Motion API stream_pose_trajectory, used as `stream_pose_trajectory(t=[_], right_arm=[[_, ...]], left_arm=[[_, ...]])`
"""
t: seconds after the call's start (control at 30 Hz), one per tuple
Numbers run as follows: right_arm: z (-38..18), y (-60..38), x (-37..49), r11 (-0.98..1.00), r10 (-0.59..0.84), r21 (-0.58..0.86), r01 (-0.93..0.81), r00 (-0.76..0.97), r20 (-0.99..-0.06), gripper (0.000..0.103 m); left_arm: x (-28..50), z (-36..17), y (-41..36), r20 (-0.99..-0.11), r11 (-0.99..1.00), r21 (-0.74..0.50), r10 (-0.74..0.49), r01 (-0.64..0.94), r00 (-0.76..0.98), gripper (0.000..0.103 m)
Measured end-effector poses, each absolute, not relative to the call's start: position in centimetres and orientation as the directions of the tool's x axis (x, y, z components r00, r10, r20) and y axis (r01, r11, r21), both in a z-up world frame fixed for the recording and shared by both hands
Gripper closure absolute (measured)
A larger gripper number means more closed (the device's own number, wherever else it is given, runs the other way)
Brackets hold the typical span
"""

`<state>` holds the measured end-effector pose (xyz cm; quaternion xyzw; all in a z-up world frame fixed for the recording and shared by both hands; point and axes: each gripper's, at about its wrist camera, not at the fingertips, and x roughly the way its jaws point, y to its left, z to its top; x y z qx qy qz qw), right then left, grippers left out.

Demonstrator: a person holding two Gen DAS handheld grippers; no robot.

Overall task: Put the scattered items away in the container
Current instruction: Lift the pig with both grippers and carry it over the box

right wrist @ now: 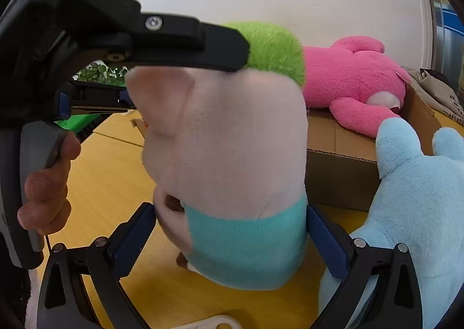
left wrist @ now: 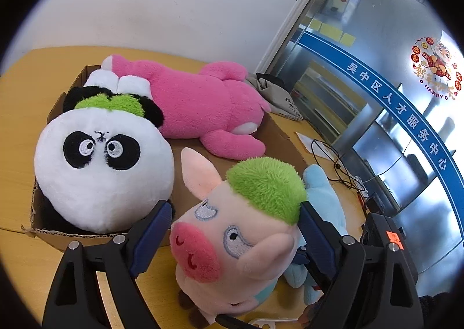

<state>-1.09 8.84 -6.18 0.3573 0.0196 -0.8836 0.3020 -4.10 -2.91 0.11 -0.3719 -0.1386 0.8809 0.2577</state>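
The pig plush [left wrist: 243, 230], pink with a green tuft and a teal garment, sits between the jaws of both grippers at once. The left gripper [left wrist: 235, 221] has its blue pads pressed against the head, one beside the cheek and one against the green tuft, so its jaws are pinching the pig plush at the head. The right gripper [right wrist: 232, 230] has its jaws closed in on the teal body lower down, both pads touching the fabric, pinching the same toy from behind. In the right wrist view one finger of the left gripper crosses above the jaws and touches the tuft, and the person's hand [right wrist: 46, 184] wraps that gripper's handle off to the left. Just right of the right jaws, a light blue plush [right wrist: 417, 213] lies on the yellow table [right wrist: 110, 178], close against the pig. Beyond the jaws stands the cardboard box [left wrist: 278, 137], holding a panda plush [left wrist: 101, 166] ahead and left of the left jaws, and a pink plush [left wrist: 200, 102] stretched across the far part, one leg draped over the box edge. Farther right of the left jaws, a dark cable [left wrist: 333, 157] lies on the table near a glass wall [left wrist: 377, 126].
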Motion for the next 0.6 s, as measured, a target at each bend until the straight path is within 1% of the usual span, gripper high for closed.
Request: stream_pose_trajectory(t=[0.27, 0.37, 0.47, 0.53, 0.6], right_arm=[[-6.4, 8.9, -1.6, -0.806, -0.533, 0.184, 0.563, -0.555, -0.639, 0.001], [-6.5, 9.0, -1.6, -0.793, -0.549, 0.192, 0.579, -0.541, -0.637, 0.007], [-6.4, 9.4, -1.7, -0.783, -0.565, 0.208, 0.586, -0.530, -0.632, 0.013], [-6.2, 9.8, -1.7, -0.778, -0.574, 0.216, 0.590, -0.527, -0.627, 0.017], [-5.9, 10.1, -1.4, -0.778, -0.575, 0.210, 0.592, -0.536, -0.619, 0.019]], left_arm=[[-4.5, -0.9, -3.4, -0.568, -0.793, -0.496, 0.604, -0.353, -0.559, 0.015], [-4.3, -1.1, -3.0, -0.574, -0.787, -0.497, 0.614, -0.365, -0.543, 0.015], [-3.6, -0.9, -2.2, -0.594, -0.806, -0.452, 0.592, -0.383, -0.545, 0.015], [-3.0, -0.5, -1.9, -0.597, -0.805, -0.446, 0.593, -0.391, -0.540, 0.018], [-2.5, 0.2, -1.9, -0.596, -0.804, -0.440, 0.594, -0.399, -0.540, 0.021]])
